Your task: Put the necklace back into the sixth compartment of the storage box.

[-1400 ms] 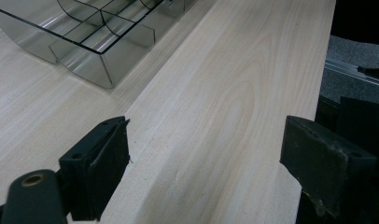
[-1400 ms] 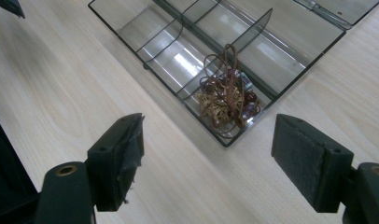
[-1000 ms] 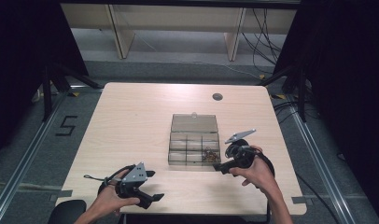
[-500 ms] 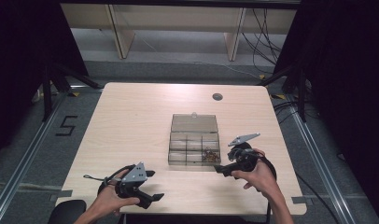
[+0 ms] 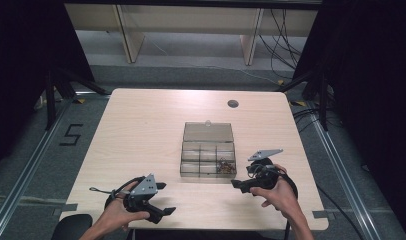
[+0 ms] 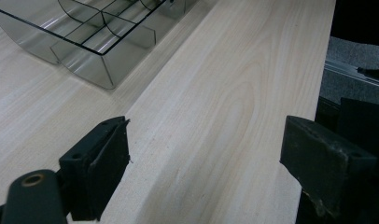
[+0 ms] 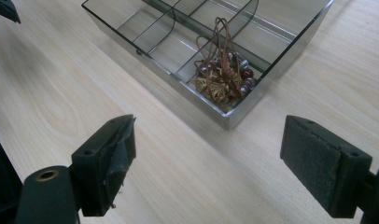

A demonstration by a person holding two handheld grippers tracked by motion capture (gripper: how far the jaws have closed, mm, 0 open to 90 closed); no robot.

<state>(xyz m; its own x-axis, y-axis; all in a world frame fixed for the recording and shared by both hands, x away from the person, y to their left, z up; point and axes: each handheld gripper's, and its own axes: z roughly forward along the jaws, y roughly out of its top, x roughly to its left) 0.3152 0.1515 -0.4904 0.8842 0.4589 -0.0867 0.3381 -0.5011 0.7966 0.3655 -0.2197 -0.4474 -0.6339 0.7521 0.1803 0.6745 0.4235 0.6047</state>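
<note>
Grippers sit apart near the front edge of the desk [image 5: 141, 125], one in each of the person's hands. The left gripper [image 5: 163, 199] hovers by the front left corner, jaws spread wide with bare wood between them. The right gripper [image 5: 234, 183] is toward the front right, just beside the box [image 5: 208, 150], jaws also wide apart and empty, pointed at the box's near corner. The clear box stands around the middle of the desk, lid open toward the far edge. A beaded cord [image 7: 221, 77] lies bunched in the corner compartment nearest the right gripper. Other compartments in view look empty.
</note>
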